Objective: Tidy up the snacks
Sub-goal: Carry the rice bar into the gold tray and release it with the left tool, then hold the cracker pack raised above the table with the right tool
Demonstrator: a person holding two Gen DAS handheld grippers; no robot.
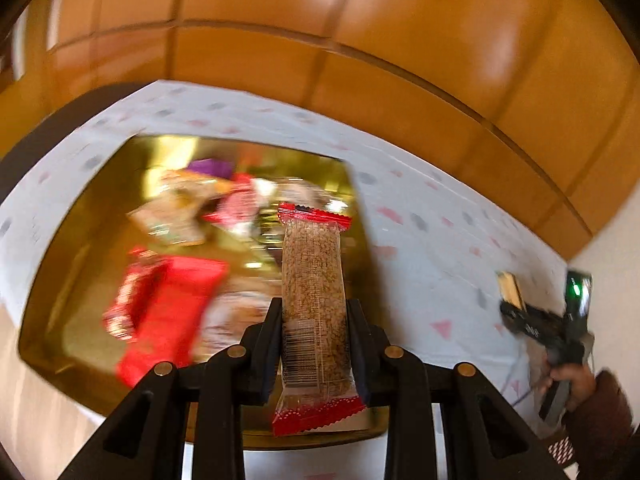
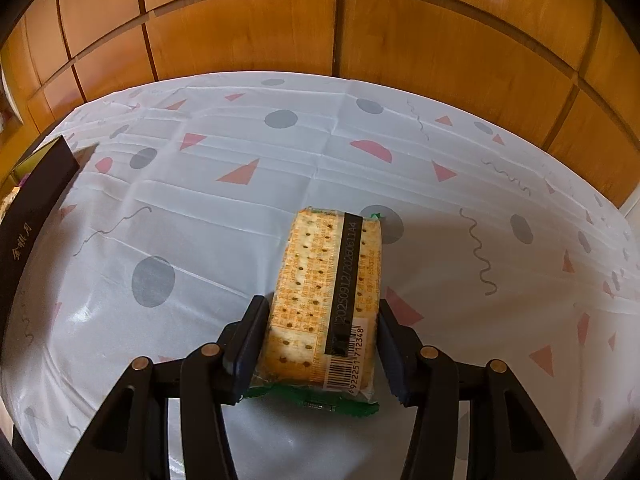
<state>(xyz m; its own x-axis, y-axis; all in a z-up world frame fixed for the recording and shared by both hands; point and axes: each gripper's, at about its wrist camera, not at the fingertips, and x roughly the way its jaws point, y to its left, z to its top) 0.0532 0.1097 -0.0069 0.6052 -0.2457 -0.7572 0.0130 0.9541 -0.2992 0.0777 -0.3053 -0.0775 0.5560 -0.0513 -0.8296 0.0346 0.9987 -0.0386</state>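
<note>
left gripper point(image 1: 314, 312): jaws clamped on sesame bar point(image 1: 314, 280), held above gold tray point(image 1: 56, 276)
right gripper point(image 2: 320, 320): jaws closed against cracker pack point(image 2: 320, 300), over patterned tablecloth point(image 2: 224, 216), right of the tray
tray: blurred snack packets, red wrapper point(image 1: 168, 312)

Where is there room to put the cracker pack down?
The patterned tablecloth is bare ahead of and left of the cracker pack held by the right gripper, up to the dark box wall. The gold box under the left gripper's sesame bar is crowded.
</note>
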